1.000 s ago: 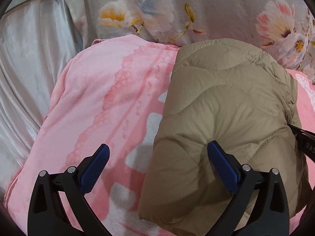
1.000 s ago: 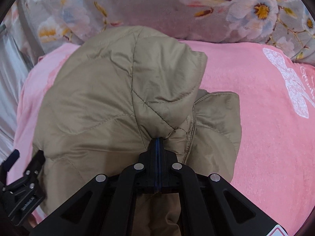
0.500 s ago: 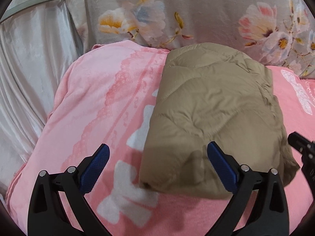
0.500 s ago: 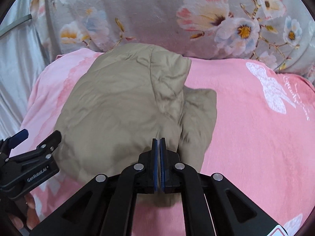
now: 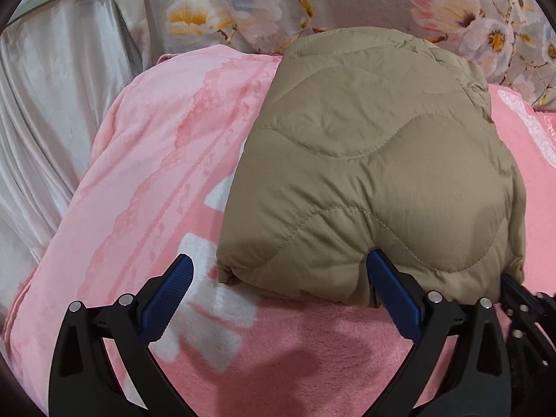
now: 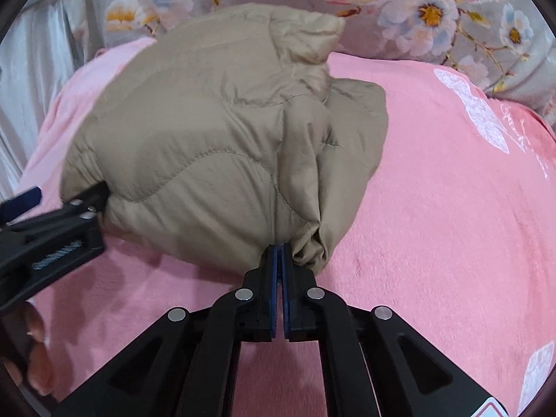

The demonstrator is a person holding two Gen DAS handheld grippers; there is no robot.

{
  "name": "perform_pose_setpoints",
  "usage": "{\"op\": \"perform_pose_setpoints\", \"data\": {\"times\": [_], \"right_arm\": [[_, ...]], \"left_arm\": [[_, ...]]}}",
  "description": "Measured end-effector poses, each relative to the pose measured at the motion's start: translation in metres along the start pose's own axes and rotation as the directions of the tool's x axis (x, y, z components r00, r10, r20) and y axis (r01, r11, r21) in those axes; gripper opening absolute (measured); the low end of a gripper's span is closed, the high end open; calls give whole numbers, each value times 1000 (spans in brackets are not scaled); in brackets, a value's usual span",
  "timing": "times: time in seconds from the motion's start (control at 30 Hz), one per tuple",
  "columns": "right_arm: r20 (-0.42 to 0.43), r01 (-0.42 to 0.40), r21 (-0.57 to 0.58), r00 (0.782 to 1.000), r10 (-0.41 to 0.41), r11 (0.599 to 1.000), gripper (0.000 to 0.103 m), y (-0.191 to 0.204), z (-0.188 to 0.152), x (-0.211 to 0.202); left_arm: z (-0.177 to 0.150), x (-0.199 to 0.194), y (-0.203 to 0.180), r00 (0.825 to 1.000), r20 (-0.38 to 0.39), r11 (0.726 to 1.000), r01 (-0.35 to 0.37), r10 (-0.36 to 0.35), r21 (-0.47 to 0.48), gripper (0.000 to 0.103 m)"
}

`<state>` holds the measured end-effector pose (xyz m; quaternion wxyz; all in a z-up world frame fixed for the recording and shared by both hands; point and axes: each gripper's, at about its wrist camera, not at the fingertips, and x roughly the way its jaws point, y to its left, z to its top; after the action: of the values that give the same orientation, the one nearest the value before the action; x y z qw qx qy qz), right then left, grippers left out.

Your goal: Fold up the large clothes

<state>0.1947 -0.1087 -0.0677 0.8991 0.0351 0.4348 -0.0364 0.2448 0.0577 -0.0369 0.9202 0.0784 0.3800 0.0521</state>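
Work surface is a bed: pink blanket [image 5: 146, 180] with white motifs spread over it, grey flowered bedding [image 6: 434, 10] bunched along the far edge, pale satin sheet [image 5: 45, 111] off to the left. The tan quilted jacket [image 5: 375, 160] sits on the blanket as a thick folded bundle, roughly mid-bed and slightly right of centre in the left wrist view. Change noted against half a second ago: then the bundle lay flatter and further from both tools; now its near edge fills more of both views and bulges over the left tool's right finger, so both tools have closed in on it. Left gripper [image 5: 279, 288] is spread wide, with its right blue pad [image 5: 389, 288] pressed into the near edge of the bundle and its left pad over bare blanket; it grips nothing. Right gripper [image 6: 277, 271] is pressed together on a gathered pucker of fabric at the bundle's near right corner, the same pinch as before. In the right wrist view a flap [image 6: 354, 139] sticks out loosely on the right side, and the top corner stands up crumpled. Judgement: the main folds look done; this reads as a tidy or shift of the finished bundle. The loose right flap probably needs tucking, and the puffy fill may spring the fold open once the pinch is let go.
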Motion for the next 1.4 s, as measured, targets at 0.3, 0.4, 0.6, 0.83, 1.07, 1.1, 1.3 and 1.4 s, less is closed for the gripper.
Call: {"op": "perform_pose_setpoints", "data": {"times": [0.3, 0.4, 0.6, 0.83, 1.07, 1.1, 1.3, 1.4], "right_arm": [[163, 35, 44, 986, -42, 998, 54, -14, -47, -65], [214, 56, 41, 975, -64, 998, 65, -18, -61, -71], [211, 80, 52, 973, -90, 995, 66, -18, -76, -67], [198, 75, 62, 976, -86, 995, 67, -20, -83, -67], [194, 77, 18, 978, -79, 997, 67, -5, -94, -70], [201, 86, 14, 976, -87, 996, 67, -3, -95, -71], [194, 89, 43, 976, -96, 995, 67, -6, -96, -72], [209, 81, 61, 974, -92, 995, 68, -12, -97, -75]], "left_arm": [[-41, -43, 14, 995, 67, 996, 76, -74, -44, 97], [-61, -48, 14, 994, 80, 995, 81, -76, -53, 97], [-85, -48, 2, 993, 84, 996, 86, -82, -34, 97], [-93, -54, -2, 989, 134, 997, 71, -66, -28, 97], [-97, -63, 2, 982, 178, 995, 77, -65, -61, 97], [-97, -63, 2, 982, 179, 995, 75, -63, -61, 97], [-101, -68, 5, 978, 198, 994, 80, -64, -75, 97], [-104, -67, 5, 982, 171, 993, 91, -77, -79, 97]]}}
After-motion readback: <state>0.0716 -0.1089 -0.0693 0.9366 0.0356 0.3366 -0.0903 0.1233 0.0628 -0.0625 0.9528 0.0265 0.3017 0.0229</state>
